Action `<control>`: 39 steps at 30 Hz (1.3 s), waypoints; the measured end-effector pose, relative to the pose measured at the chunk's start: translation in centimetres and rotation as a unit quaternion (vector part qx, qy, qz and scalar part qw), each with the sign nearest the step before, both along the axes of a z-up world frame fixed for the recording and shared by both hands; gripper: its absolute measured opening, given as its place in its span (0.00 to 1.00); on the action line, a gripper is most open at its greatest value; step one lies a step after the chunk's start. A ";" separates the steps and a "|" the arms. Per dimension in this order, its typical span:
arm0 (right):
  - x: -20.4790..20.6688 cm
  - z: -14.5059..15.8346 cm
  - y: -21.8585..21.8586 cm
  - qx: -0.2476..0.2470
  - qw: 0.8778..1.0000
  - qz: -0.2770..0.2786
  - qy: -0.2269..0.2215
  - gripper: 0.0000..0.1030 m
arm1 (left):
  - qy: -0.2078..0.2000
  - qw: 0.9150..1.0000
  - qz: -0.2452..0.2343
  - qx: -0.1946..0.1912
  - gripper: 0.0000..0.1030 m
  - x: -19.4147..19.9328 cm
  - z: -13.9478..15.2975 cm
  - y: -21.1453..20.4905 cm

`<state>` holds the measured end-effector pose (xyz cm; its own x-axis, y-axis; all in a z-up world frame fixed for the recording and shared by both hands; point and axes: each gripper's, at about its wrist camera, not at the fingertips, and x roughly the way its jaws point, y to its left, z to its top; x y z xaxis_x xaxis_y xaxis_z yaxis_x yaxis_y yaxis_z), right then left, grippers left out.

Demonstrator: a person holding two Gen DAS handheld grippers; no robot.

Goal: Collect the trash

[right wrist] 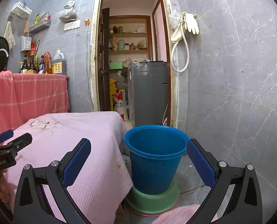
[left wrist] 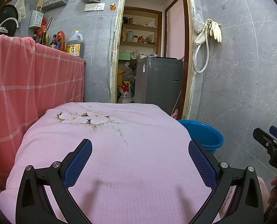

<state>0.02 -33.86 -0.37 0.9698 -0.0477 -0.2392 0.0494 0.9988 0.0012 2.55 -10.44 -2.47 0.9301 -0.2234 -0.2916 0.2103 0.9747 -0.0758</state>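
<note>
My left gripper (left wrist: 140,145) is open and empty, held over a table covered with a pink flowered cloth (left wrist: 108,140). I see no loose trash on the cloth, only small stains. My right gripper (right wrist: 138,145) is open and empty, held in front of a blue bucket (right wrist: 155,158) that stands on the floor to the right of the table (right wrist: 78,136). The bucket's inside looks empty and it rests on an upturned green basin (right wrist: 153,199). The bucket's rim also shows in the left wrist view (left wrist: 204,134). Each gripper shows at the edge of the other's view.
A counter draped in red checked cloth (left wrist: 26,85) with several bottles (left wrist: 75,44) stands at the left. An open doorway (left wrist: 151,56) ahead holds a grey washing machine (left wrist: 157,84) and shelves. A grey tiled wall (right wrist: 232,93) with a hose and gloves (right wrist: 190,24) is on the right.
</note>
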 end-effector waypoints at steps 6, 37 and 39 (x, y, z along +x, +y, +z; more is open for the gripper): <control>0.0 0.0 0.0 0.000 1.000 -0.001 0.000 1.00 | 0.000 1.000 0.000 0.000 0.98 0.0 0.0 0.0; 0.0 0.1 -0.2 0.001 1.000 0.000 0.000 1.00 | 0.000 1.000 0.002 -0.003 0.98 0.1 -0.3 0.1; 0.0 0.1 -0.2 0.001 1.000 0.000 0.000 1.00 | 0.001 1.000 0.002 -0.002 0.98 0.1 -0.3 0.1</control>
<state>0.02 -34.06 -0.32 0.9696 -0.0479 -0.2400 0.0501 0.9987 0.0031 2.65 -10.33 -2.75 0.9308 -0.2205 -0.2917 0.2057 0.9753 -0.0807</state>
